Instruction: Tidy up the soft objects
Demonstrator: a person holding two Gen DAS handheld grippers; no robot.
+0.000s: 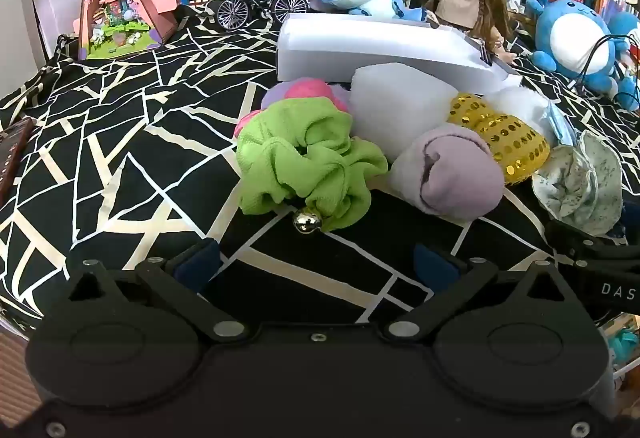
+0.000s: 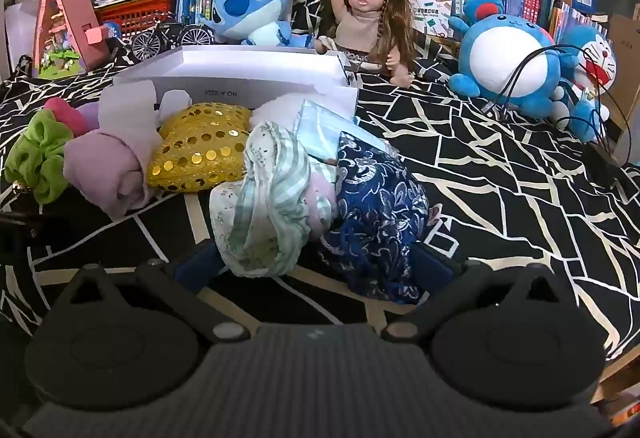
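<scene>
Currently: white box [image 2: 240, 90], shallow rectangular card tray, landmark on black cloth with cream line pattern [image 1: 120, 142].
Navy brocade pouch [image 2: 376, 210], silver floral weave, in front of box, right end of pile; touches right gripper's right finger.
Pale green scrunchie [image 2: 264, 214], crinkled, beside pouch, between fingers.
Gold sequin cushion [image 2: 200, 154], against box front.
Lilac rolled sock [image 1: 448, 174], lime scrunchie [image 1: 304, 166] with silver bell, left of cushion.
Right gripper [image 2: 316, 266]: jaws wide, not clamped.
Left gripper [image 1: 316, 266]: jaws wide, nothing between, short of lime scrunchie.
</scene>
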